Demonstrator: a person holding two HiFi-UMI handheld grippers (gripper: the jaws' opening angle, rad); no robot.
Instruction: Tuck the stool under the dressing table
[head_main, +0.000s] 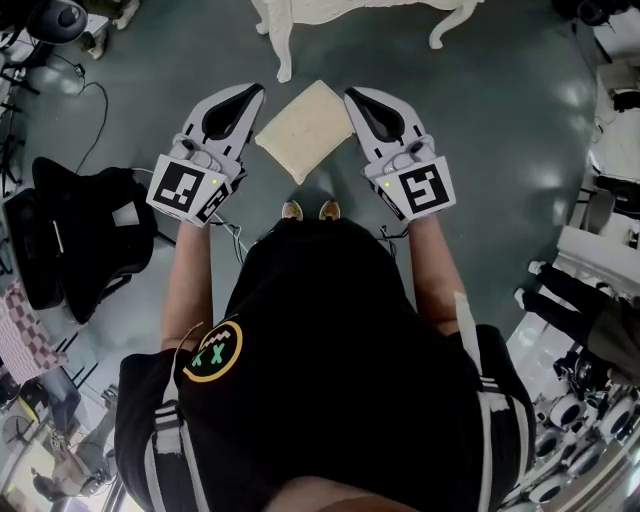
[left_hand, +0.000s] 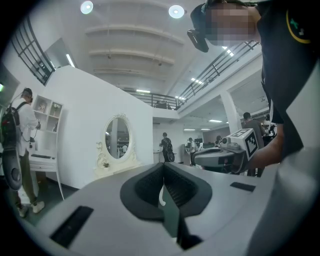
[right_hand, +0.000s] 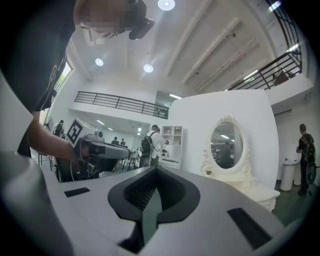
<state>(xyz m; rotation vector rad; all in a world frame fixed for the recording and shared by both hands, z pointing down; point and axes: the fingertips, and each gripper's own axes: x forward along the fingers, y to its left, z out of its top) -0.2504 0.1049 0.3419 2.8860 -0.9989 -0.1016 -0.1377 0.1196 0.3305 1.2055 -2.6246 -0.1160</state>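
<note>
A: Grippers first: holding the left gripper (head_main: 252, 95) and the right gripper (head_main: 355, 97) up at about the same height, both pinched fully together, clasping nothing.

B: And looking down at the stool (head_main: 305, 128) standing on the floor between them, just ahead of the shoes (head_main: 308, 210), apart from the dressing table (head_main: 285, 25).

A: Probably needing lowering to seat height next, one on each side of the cushion. Judging the seat as sitting cornerwise to the table, so squaring it up before pushing straight in between the white legs.

B: Pushing low and evenly, avoiding tipping or catching a leg.

A: Not seeing the stool's own legs, though; hiding under the cushion.

B: Nor the tabletop, being cut off at the top edge. Only catching its oval mirror (left_hand: 117, 137) in the gripper views, never the stool.
</note>
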